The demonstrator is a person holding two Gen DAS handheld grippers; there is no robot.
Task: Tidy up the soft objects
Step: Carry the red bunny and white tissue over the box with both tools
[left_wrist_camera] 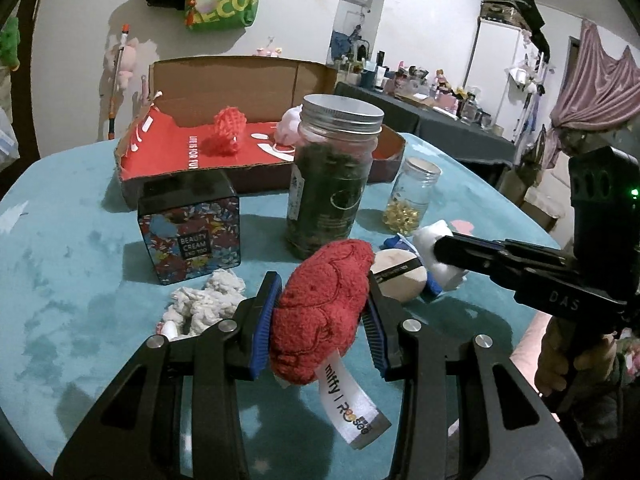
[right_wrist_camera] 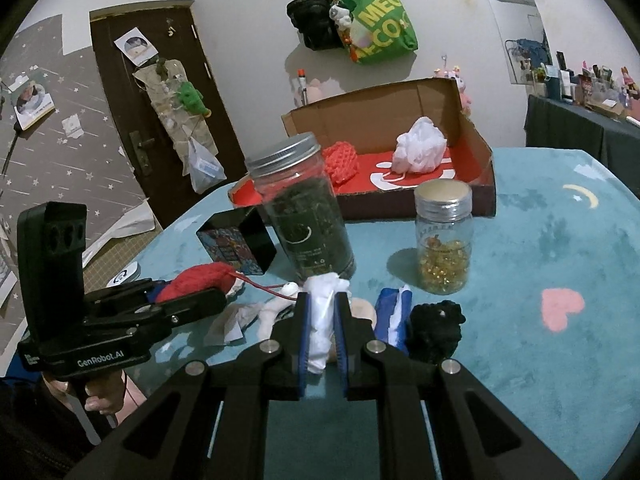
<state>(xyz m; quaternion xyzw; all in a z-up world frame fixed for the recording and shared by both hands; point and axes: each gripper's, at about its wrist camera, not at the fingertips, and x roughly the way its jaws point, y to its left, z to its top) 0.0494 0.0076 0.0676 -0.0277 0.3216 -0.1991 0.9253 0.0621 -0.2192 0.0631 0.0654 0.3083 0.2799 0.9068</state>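
Both grippers are carrying soft items above the worktop [left_wrist_camera: 72, 248]: the left gripper [left_wrist_camera: 320, 316] has its fingers clamped on a red plush toy [left_wrist_camera: 320, 308], the right gripper [right_wrist_camera: 322, 332] pinches a white cloth [right_wrist_camera: 322, 320]. Next, I judge, each load must clear the jars and go into the cardboard box [left_wrist_camera: 224, 76] behind them.

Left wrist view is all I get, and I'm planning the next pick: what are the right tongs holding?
Observer: The right tongs are shut on a white soft wad, with both pads pressing it.
Operator: Is anything soft hidden behind them?
Observer: Yes, a black fuzzy piece lies on the table, right of the blue-and-white cloth.
Operator: What's behind the big jar?
Observer: A crumpled white bundle sits in the cardboard box, apart from the red knitted item.
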